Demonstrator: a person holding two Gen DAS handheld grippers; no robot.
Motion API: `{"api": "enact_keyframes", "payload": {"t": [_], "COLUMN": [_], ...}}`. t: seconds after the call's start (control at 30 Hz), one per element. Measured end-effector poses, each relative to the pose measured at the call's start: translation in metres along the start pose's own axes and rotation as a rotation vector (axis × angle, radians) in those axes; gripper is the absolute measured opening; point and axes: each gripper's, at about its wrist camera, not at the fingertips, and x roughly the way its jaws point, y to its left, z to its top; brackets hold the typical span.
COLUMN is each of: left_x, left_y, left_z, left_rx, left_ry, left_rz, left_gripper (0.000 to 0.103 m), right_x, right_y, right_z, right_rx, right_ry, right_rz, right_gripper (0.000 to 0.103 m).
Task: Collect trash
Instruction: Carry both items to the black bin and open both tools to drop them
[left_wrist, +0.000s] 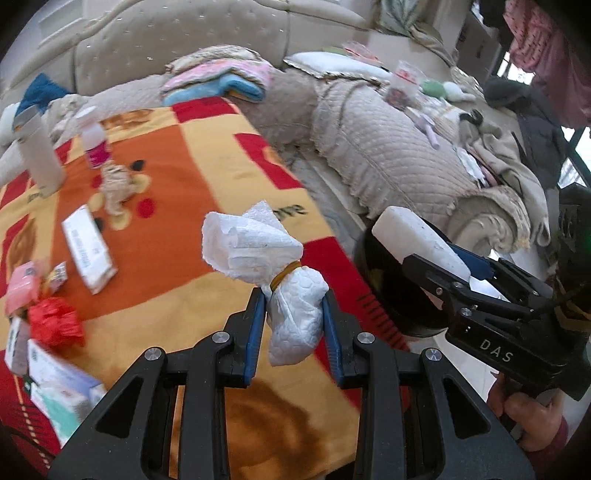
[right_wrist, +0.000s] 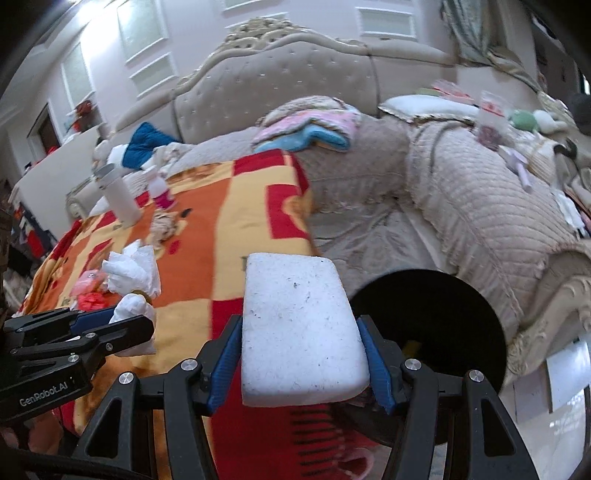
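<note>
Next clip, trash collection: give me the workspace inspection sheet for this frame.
Surface: red, orange and yellow blanket over a table.
Job's things: tied paper-towel bundle in left tongs; white foam block in right tongs; black bin beside the table edge.
Clutter: red wrapper, white box, white tumbler, pink-labelled bottle, crumpled beige wad.
Grippers: both tongs closed on their loads.
Cables: nothing seen.
Surroundings: tufted beige sofa with quilted covers, folded towels.

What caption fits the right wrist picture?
Right gripper holds a white foam block near the black bin.
</note>
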Motion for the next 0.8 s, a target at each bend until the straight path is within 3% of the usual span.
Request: {"api": "enact_keyframes", "payload": {"t": [0.33,0.8], "left_x": [0.04,0.077], "left_y": [-0.044,-0.082], "left_z": [0.014,0.025], "left_rx": [0.038,0.055], "left_ry": [0.045,0.069], "left_rz": [-0.065,-0.174], "left_gripper": [0.028,0.03], "right_x": [0.004,0.018], "right_y": [-0.059,-0.103], "right_z": [-0.009,-0.019], "right_rx": [0.114,0.192], "right_ry": [0.017,0.046], "right_rz": [-0.057,-0.123], "right_gripper": [0.06,0.061]}}
